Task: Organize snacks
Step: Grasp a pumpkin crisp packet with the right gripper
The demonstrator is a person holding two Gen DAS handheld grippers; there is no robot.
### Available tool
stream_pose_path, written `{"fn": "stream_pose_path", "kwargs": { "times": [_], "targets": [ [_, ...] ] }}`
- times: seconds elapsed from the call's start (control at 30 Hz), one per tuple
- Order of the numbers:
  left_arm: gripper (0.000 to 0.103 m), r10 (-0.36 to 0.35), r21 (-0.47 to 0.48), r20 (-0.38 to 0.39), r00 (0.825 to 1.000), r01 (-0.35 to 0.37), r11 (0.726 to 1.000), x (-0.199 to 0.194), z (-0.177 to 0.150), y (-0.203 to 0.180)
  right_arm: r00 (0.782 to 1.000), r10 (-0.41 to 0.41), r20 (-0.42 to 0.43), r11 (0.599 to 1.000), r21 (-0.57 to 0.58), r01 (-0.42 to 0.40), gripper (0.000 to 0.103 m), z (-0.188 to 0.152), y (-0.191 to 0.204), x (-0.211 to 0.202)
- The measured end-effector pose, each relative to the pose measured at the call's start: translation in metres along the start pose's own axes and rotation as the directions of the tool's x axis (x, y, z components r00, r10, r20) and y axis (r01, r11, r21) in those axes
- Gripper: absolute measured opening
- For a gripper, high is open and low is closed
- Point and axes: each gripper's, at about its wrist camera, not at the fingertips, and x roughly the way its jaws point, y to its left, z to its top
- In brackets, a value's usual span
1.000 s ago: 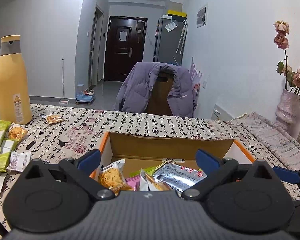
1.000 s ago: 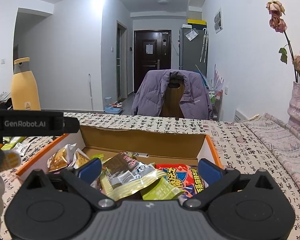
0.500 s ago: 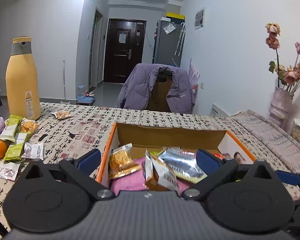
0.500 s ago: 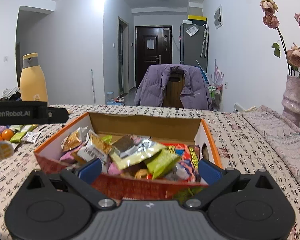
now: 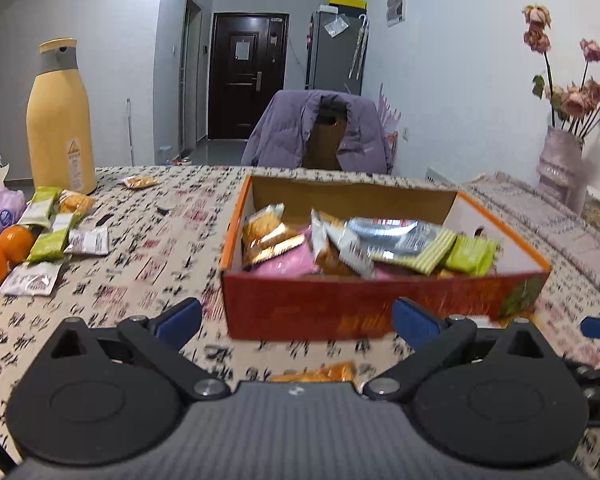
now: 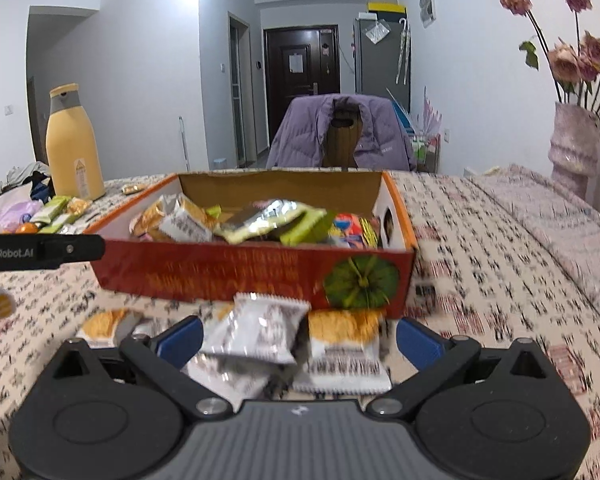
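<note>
An orange and red cardboard box (image 5: 380, 312) holds several snack packets (image 5: 340, 240); it also shows in the right wrist view (image 6: 236, 276). My left gripper (image 5: 296, 320) is open and empty, just short of the box's front wall. My right gripper (image 6: 298, 334) is open over a heap of loose snack packets (image 6: 260, 328) on the table in front of the box, one with an orange biscuit picture (image 6: 346, 338). More packets (image 5: 52, 232) lie at the far left of the table.
A tall yellow bottle (image 5: 60, 120) stands at the back left, with oranges (image 5: 4, 252) and a purple bag (image 5: 0, 210) near it. A vase of dried roses (image 6: 572, 148) stands at the right. A chair with a purple jacket (image 5: 320, 132) is behind the table (image 5: 140, 280).
Both grippers have pulled back from above the box toward the near table edge. The box's red front wall and the loose packets before it have come into view.
</note>
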Motion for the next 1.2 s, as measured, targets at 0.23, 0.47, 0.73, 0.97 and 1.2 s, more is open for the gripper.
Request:
{"fn": "stream_pose_path", "kwargs": {
  "times": [0.23, 0.47, 0.73, 0.97, 1.2],
  "targets": [
    [0.103, 0.004, 0.004, -0.020, 1.000, -0.004, 1.000, 0.004, -0.022, 0.004, 1.000, 0.003, -0.026, 1.000, 0.012, -0.003, 0.103, -0.015, -0.010, -0.003],
    [0.103, 0.006, 0.036, 0.003, 1.000, -0.006, 0.999, 0.003, -0.028, -0.001, 0.999, -0.025, -0.023, 0.999, 0.020, 0.025, 0.103, -0.015, -0.024, -0.004],
    [0.103, -0.021, 0.021, -0.017, 1.000, 0.021, 1.000, 0.005, -0.029, 0.002, 0.997, -0.077, -0.031, 0.997, 0.010, 0.077, 0.103, 0.003, -0.036, 0.007],
    [0.103, -0.030, 0.021, -0.029, 0.999, 0.031, 0.999, 0.007, -0.029, 0.002, 0.992, -0.084, -0.093, 0.997, -0.007, 0.083, 0.090, 0.014, -0.034, 0.038],
    [0.103, -0.036, 0.030, -0.035, 0.999, 0.037, 0.999, 0.007, -0.030, 0.001, 0.987, -0.061, -0.148, 0.998, -0.015, 0.059, 0.079, 0.012, -0.028, 0.060]
  ]
}}
